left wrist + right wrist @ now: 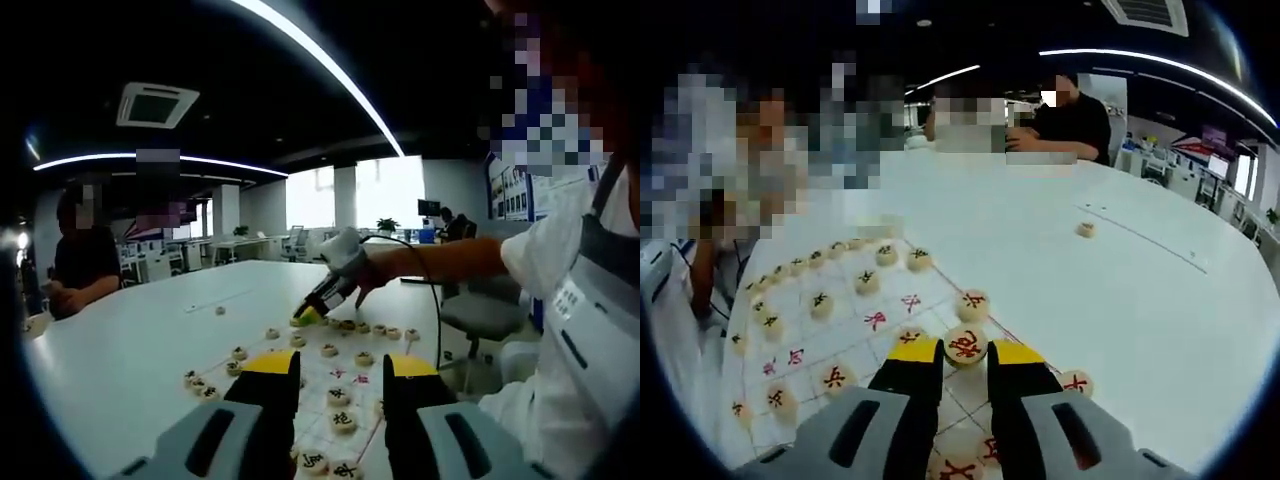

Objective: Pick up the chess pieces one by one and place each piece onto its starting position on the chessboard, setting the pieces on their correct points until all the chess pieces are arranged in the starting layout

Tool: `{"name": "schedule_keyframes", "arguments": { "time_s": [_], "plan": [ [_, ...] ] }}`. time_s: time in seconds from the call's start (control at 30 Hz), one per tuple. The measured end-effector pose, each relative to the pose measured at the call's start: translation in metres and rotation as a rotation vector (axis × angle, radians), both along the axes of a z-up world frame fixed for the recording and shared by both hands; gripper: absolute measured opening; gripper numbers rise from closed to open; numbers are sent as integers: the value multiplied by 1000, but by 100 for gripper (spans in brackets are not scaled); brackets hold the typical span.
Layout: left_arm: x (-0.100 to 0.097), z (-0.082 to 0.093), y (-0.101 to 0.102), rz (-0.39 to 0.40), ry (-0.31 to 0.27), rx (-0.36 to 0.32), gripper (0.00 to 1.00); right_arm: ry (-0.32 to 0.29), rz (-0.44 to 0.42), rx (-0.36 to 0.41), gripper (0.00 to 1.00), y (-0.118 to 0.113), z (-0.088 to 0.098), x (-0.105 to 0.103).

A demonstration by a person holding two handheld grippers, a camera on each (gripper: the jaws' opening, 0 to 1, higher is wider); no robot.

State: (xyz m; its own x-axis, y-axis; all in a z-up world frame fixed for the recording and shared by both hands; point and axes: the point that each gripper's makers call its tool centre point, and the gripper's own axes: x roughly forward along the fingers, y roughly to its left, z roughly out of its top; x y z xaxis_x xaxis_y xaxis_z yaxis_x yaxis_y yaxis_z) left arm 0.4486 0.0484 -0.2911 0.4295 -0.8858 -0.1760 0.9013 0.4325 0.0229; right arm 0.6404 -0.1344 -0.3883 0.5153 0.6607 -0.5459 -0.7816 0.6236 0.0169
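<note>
A white chessboard (318, 372) (845, 300) with red lines lies on a white table, with several round cream pieces on its points. My left gripper (340, 368) hovers open over the near end of the board, nothing between its yellow-tipped jaws. My right gripper (965, 352) is shut on a cream piece with a red character (965, 345), low over the board's edge. In the left gripper view, the right gripper (306, 318) reaches down to the far row of pieces (362, 327), held by a gloved hand (345, 255). Black-marked pieces (867, 281) stand along the far side in the right gripper view.
One stray piece (1086, 229) (220, 310) lies alone out on the white table (150, 330). A person in black (85, 265) (1072, 120) sits at the table's far side. An office chair (485, 310) stands beside the table, next to the person holding the grippers.
</note>
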Motion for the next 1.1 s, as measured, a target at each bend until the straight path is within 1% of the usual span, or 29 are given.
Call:
{"name": "schedule_keyframes", "arguments": {
  "time_s": [0.2,0.4,0.6,0.73,0.8,0.9,0.93,1.1],
  "plan": [
    [0,1,0,3,-2,-2,35,2,12,-14,19,2,-3,-1],
    [1,1,0,3,-1,-4,35,4,10,-53,19,-1,-11,2],
    [1,1,1,3,0,-4,35,2,2,-54,19,-2,-11,3],
    [1,1,1,4,-1,-5,35,14,21,-63,20,0,-14,-1],
    [1,2,1,5,-2,-6,35,15,24,-67,22,1,-15,-2],
    [1,2,1,7,-1,-7,35,29,24,-45,37,2,-15,-3],
    [1,1,1,7,0,-6,35,29,25,-41,40,2,-14,-3],
    [2,1,1,6,2,-6,35,14,-8,-19,40,-1,-7,4]
  ]
}}
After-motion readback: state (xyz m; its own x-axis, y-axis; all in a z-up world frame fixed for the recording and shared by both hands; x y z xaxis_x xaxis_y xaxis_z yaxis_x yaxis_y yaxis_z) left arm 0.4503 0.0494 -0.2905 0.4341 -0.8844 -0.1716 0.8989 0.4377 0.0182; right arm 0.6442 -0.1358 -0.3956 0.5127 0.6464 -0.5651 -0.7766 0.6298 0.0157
